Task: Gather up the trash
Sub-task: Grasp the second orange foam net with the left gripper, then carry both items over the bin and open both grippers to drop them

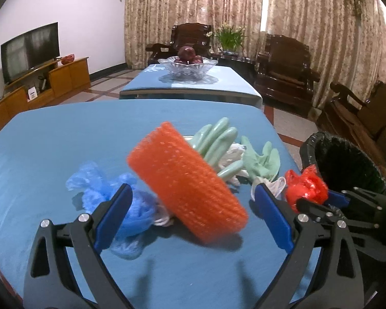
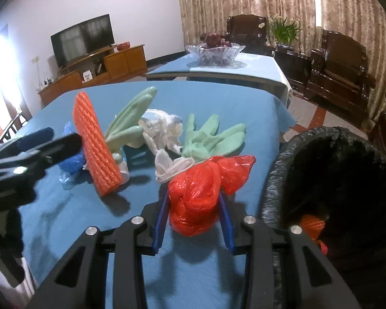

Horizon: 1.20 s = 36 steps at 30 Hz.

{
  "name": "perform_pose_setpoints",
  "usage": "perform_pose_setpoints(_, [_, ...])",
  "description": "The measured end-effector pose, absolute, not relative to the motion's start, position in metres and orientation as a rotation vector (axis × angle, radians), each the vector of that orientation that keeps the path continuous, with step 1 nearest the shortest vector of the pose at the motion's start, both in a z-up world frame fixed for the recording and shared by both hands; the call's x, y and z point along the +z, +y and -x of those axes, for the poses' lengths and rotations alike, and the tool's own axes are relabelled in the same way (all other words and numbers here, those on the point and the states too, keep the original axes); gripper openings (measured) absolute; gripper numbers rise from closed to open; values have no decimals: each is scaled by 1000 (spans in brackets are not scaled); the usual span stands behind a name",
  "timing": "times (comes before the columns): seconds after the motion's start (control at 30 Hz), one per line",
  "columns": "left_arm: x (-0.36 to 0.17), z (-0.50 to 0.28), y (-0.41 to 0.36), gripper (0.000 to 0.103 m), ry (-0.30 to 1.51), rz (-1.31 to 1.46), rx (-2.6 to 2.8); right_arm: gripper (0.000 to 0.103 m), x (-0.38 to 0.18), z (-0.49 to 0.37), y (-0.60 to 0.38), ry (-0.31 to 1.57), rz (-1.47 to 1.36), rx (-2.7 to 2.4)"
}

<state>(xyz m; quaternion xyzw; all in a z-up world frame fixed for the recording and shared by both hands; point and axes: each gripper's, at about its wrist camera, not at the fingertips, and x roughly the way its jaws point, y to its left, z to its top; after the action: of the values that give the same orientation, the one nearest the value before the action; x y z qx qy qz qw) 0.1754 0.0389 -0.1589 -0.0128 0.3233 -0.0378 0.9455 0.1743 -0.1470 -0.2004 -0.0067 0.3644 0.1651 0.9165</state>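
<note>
An orange foam net stands tilted on the blue table, between and just beyond the fingers of my open left gripper; it also shows in the right wrist view. My right gripper is shut on a crumpled red plastic bag, which also shows in the left wrist view. Beside them lie a blue plastic bag, two green gloves, and white plastic. A bin with a black liner stands at the table's right edge, orange trash inside.
A second blue table with a glass fruit bowl stands behind. Dark wooden armchairs line the right side. A TV on a wooden cabinet stands at the left wall.
</note>
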Motion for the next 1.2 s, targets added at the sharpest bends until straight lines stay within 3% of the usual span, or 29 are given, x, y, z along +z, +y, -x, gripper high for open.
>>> perform_pose_setpoints(0.17, [-167, -187, 30, 93, 677, 15, -61, 36, -196, -174, -158, 739, 8, 330])
perform_pose_setpoints(0.23, [-171, -193, 29, 88, 692, 17, -52, 36, -197, -174, -161, 742, 3, 326])
perform_pose_setpoints(0.4, [-181, -200, 33, 45, 747, 39, -68, 36, -197, -173, -163, 741, 0, 326])
perform_pose_setpoints(0.5, [-180, -196, 38, 25, 753, 64, -92, 36, -196, -173, -163, 735, -1, 327])
perform_pose_setpoints(0.7, [-162, -175, 43, 17, 714, 72, -125, 36, -186, -166, -162, 709, -9, 337])
perform_pose_setpoints(1.2, [-117, -132, 26, 16, 651, 46, -191, 36, -135, -140, -177, 628, -80, 351])
